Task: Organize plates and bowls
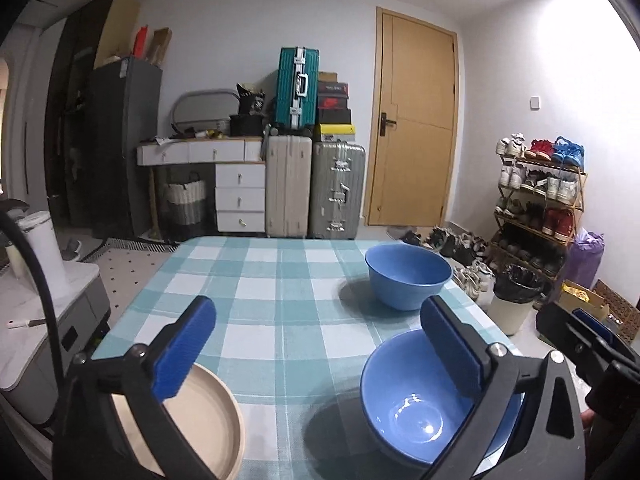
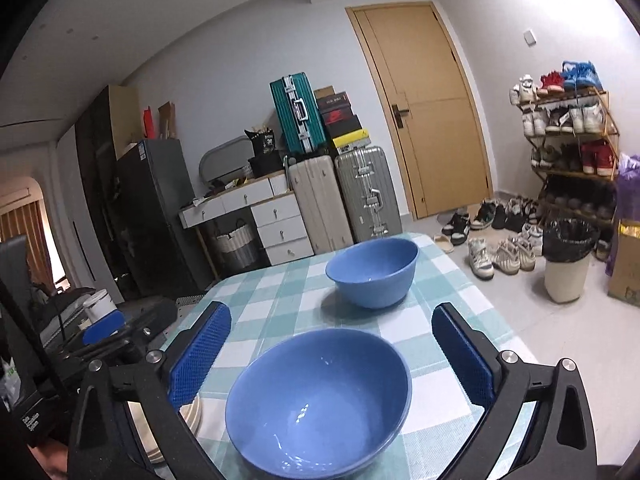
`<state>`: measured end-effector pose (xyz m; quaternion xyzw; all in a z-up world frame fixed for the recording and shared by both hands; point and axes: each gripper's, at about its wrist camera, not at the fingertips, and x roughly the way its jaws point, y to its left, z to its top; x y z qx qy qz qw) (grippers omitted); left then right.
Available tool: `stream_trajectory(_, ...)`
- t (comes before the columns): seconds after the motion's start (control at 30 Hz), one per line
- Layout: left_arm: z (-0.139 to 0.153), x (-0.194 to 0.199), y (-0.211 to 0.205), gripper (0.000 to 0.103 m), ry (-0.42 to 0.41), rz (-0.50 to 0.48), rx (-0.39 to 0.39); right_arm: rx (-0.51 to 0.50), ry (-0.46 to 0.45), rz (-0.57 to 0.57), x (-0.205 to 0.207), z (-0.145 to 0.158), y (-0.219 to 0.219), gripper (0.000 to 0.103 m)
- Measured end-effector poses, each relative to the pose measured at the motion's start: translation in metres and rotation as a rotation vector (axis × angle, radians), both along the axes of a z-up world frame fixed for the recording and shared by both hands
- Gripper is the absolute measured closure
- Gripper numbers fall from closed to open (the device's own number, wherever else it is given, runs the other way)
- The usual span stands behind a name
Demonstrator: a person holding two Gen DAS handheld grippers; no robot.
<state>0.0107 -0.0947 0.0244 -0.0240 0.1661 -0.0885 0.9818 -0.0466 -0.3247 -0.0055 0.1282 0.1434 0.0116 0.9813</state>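
Checked-cloth table (image 1: pixel 280 280), far blue bowl (image 1: pixel 406 276), near blue bowl (image 1: pixel 416 404), beige plate (image 1: pixel 216 412)

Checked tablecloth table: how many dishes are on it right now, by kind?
Blue ceramic bowls: 2, the near bowl and the far bowl
Beige round plates: 1, the plate at the near left
Total: 3

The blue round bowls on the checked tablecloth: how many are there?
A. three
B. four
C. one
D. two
D: the right wrist view shows a near blue round bowl between the open right gripper fingers and a far blue round bowl behind it on the checked tablecloth.
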Motion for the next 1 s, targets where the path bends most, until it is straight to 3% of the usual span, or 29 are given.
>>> stream_trajectory(0.1, 0.000, -0.005, -0.003, 0.000, -0.020, 0.002, 0.006, -0.001, 0.005, -0.002, -0.001, -0.001, -0.001, 0.001)
stream_trajectory(0.5, 0.003, 0.009, -0.001, 0.000, 0.038, 0.008, -0.007, 0.032, 0.062, -0.017, 0.006, -0.002, -0.012, 0.001)
stream_trajectory(0.57, 0.009, 0.018, -0.003, 0.000, 0.072, -0.016, 0.001, 0.013, 0.067, -0.006, 0.012, 0.002, -0.014, 0.001)
stream_trajectory(0.67, 0.016, 0.039, -0.009, 0.000, 0.126, 0.056, 0.076, -0.002, 0.061, 0.000, 0.024, 0.014, -0.022, 0.001)
stream_trajectory(0.77, 0.023, 0.056, -0.011, 0.000, 0.122, 0.050, 0.089, 0.028, 0.072, 0.022, 0.043, 0.025, -0.037, 0.001)
stream_trajectory(0.9, 0.035, 0.087, -0.022, 0.000, 0.162, -0.030, 0.086, 0.035, 0.112, 0.038, 0.075, 0.038, -0.057, 0.001)
stream_trajectory(1.0, 0.043, 0.120, -0.030, 0.000, 0.253, -0.085, 0.039, 0.023, 0.122, 0.045, 0.097, 0.050, -0.070, 0.001)
